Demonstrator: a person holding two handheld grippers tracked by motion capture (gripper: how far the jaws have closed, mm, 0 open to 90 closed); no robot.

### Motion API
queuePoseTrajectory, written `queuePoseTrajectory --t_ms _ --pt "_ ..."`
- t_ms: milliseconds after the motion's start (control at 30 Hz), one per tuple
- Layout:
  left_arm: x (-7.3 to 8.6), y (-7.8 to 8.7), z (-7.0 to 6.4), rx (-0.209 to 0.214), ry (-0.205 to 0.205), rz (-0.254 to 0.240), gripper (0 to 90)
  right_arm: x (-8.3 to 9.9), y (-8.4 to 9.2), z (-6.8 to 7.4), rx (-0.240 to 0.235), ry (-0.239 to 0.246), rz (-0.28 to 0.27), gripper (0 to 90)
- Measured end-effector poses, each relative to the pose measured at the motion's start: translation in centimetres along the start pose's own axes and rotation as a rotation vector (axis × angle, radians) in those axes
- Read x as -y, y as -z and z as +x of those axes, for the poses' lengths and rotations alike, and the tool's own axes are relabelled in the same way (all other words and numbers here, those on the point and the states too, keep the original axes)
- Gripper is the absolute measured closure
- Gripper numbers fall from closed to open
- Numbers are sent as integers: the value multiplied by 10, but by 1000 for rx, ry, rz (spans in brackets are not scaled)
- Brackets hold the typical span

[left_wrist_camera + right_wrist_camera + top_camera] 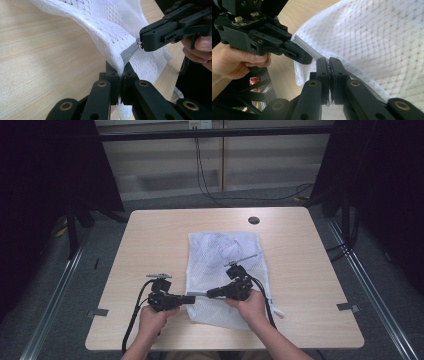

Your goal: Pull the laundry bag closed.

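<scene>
A white mesh laundry bag [225,265] lies flat on the light wooden table [150,245], its near left corner lifted. My left gripper [192,298] meets that corner from the left and is shut on the bag's edge [121,71]. The mesh drapes up and away from its jaws. My right gripper [209,294] comes in from the right, tip to tip with the left one. It is shut on the small metal zipper pull [139,45] at the end of the grey zipper tape [307,47]. In the right gripper view its jaws [329,62] close beside the left gripper [308,60].
A black round grommet [254,220] sits in the tabletop at the far side. Bare wood lies left and right of the bag. Cables trail from both grippers over the near edge. Metal rails [55,290] run along the floor on both sides of the table.
</scene>
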State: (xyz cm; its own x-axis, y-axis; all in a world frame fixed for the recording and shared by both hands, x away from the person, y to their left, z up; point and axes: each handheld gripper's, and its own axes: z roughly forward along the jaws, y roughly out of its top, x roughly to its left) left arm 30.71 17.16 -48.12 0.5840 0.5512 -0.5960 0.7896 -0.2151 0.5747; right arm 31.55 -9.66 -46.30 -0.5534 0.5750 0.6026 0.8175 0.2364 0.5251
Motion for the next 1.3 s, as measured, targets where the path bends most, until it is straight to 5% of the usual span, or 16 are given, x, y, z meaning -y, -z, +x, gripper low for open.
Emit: queuePoseTrajectory --t_ms 1300 --pt "0 -2 0 7 12 22 878 3 3 -4 -20 -2 6 872"
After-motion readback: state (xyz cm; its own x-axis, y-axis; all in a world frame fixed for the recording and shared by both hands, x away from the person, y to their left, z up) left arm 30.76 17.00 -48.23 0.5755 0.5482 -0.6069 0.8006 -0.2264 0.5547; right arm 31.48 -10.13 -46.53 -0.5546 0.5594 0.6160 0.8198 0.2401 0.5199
